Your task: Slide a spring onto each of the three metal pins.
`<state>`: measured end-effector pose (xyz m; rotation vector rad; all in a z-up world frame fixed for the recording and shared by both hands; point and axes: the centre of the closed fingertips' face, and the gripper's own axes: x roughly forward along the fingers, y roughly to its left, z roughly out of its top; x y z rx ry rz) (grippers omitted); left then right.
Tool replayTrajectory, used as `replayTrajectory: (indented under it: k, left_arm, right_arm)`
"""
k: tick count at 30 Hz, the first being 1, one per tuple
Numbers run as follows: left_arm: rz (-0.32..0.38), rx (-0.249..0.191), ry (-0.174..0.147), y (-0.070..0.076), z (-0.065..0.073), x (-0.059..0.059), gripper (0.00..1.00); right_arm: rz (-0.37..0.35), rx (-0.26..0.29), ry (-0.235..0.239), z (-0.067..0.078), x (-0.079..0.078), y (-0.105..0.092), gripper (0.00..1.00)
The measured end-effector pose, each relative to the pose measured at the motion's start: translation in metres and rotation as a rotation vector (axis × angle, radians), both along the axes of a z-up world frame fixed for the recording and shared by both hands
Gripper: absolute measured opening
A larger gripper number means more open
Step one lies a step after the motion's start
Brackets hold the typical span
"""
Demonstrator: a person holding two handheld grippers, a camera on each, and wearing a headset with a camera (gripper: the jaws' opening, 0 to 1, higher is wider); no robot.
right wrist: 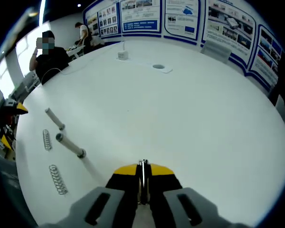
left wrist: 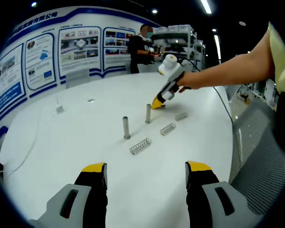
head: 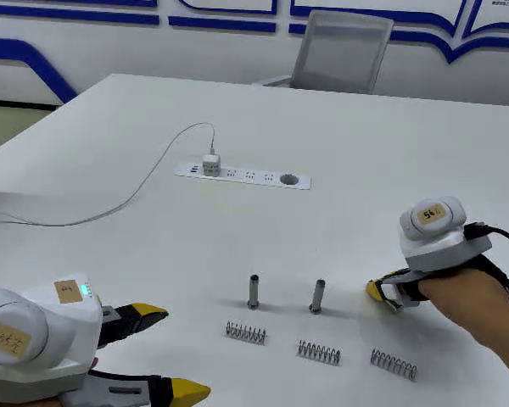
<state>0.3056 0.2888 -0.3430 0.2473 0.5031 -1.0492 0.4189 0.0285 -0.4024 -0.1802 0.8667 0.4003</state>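
Observation:
Two metal pins [head: 254, 291] [head: 318, 296] stand upright on the white table [head: 339, 136]. Three springs [head: 246, 332] [head: 320, 353] [head: 394, 364] lie in a row in front of them. My right gripper [head: 376, 292] is down at the table right of the pins, shut on a thin metal pin [right wrist: 142, 183] that shows between its jaws. The left gripper [head: 176, 352] hovers at the near left, open with nothing in it. From the left gripper view [left wrist: 146, 168] the pins [left wrist: 126, 128] [left wrist: 148, 113] and nearest spring [left wrist: 140, 146] lie ahead, with the right gripper [left wrist: 157, 103] beyond.
A white power strip [head: 242, 175] with a plugged charger [head: 211, 164] and a cable [head: 110, 212] lies mid-table. A grey chair [head: 339, 51] stands at the far edge. A person [left wrist: 140, 47] stands by the back wall.

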Motion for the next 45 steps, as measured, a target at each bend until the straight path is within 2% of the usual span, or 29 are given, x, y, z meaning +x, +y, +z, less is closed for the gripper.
replayTrajectory:
  k: [2, 9, 14, 25, 45]
  left_arm:
    - [-0.001, 0.001, 0.000, 0.000, 0.000, 0.000, 0.68]
    - [-0.010, -0.003, -0.007, -0.004, 0.002, 0.000, 0.68]
    - [-0.016, -0.003, -0.008, -0.005, 0.002, -0.002, 0.68]
    - [-0.025, -0.010, -0.017, -0.009, 0.005, -0.003, 0.68]
    - [-0.025, -0.015, -0.021, -0.010, 0.006, -0.006, 0.68]
  right_arm:
    - [-0.010, 0.025, -0.012, 0.005, -0.001, 0.001, 0.09]
    - [-0.004, 0.048, -0.061, 0.028, -0.013, 0.004, 0.09]
    - [-0.011, 0.062, -0.093, 0.038, -0.023, 0.003, 0.09]
    - [-0.018, 0.069, -0.149, 0.042, -0.040, 0.000, 0.09]
    - [0.003, 0.036, -0.167, 0.044, -0.052, -0.001, 0.09]
